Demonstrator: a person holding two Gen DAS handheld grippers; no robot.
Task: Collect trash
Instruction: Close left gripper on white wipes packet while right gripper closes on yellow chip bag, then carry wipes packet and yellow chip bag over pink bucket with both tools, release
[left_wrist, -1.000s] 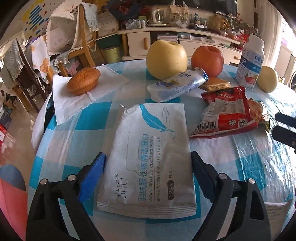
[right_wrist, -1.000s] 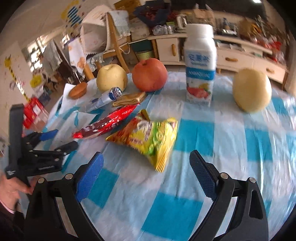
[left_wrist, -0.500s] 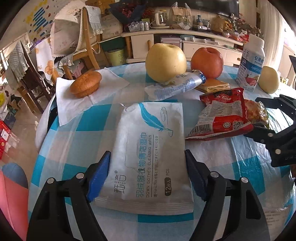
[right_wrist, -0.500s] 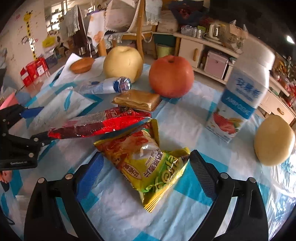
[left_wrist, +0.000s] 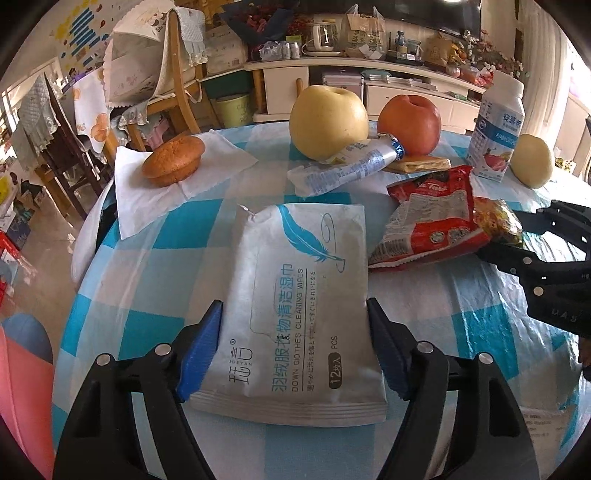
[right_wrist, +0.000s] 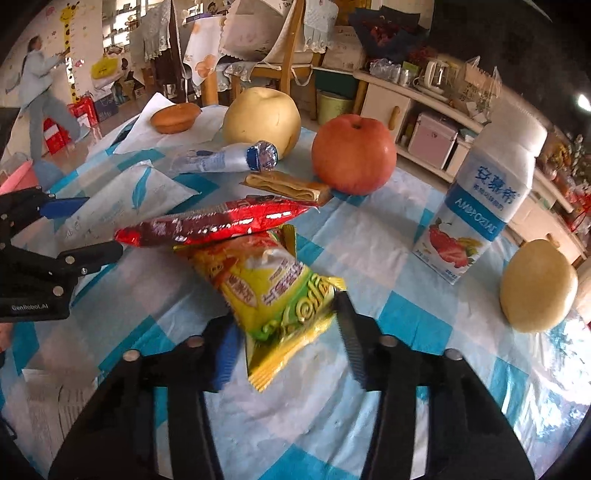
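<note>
Right gripper (right_wrist: 286, 341) closing on yellow snack bag (right_wrist: 271, 291), pads touching; left gripper (left_wrist: 295, 349) pinches wipes pack (left_wrist: 295, 306); red wrapper (right_wrist: 214, 225) at 11 o'clock.

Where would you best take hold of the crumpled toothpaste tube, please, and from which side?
Grip the toothpaste tube across its flattened middle, coming from above. It lies flat on the tablecloth, its capped end against the yellow pear, so the free crumpled end nearer the wipes pack is probably easiest.
</note>
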